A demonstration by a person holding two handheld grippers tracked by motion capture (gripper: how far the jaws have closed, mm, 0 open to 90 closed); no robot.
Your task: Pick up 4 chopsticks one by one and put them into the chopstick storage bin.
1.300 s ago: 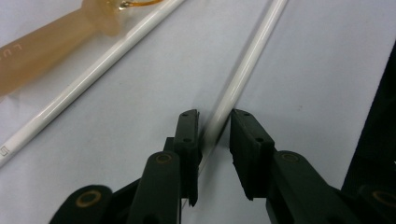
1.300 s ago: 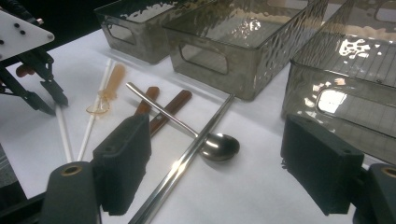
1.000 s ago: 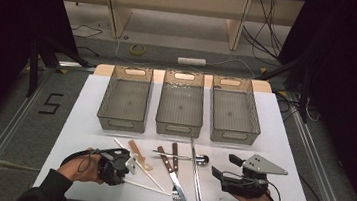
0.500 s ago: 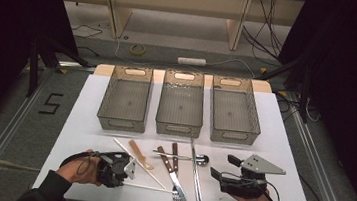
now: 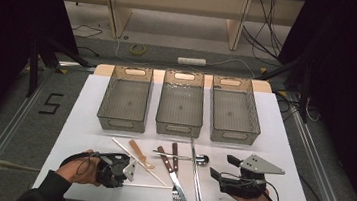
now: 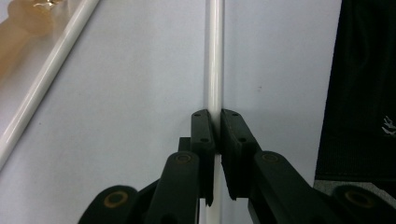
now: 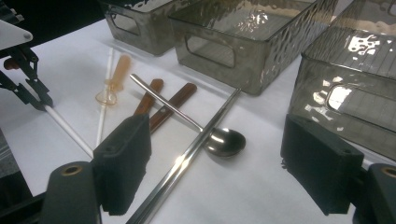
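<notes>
My left gripper [image 5: 126,179] rests on the white table near its front left edge. Its jaws have just been closing and now press on a white chopstick [image 6: 215,56], which runs straight ahead between them; that chopstick [image 5: 150,185] lies flat, pointing right. A second white chopstick [image 5: 137,160] lies slanted beside it. My right gripper [image 5: 222,167] is held at the front right with its jaws wide apart and nothing between them; a metal spoon [image 7: 226,142] lies on the table ahead of them.
Three clear bins [image 5: 123,123] [image 5: 178,129] [image 5: 234,135] stand in a row at the back. Between the grippers lie an amber plastic spoon [image 5: 138,153], a wooden-handled fork and knife [image 5: 174,168] and a pair of metal chopsticks [image 5: 196,178].
The left jaws have closed onto the white chopstick. Both hands have stayed where they were.
</notes>
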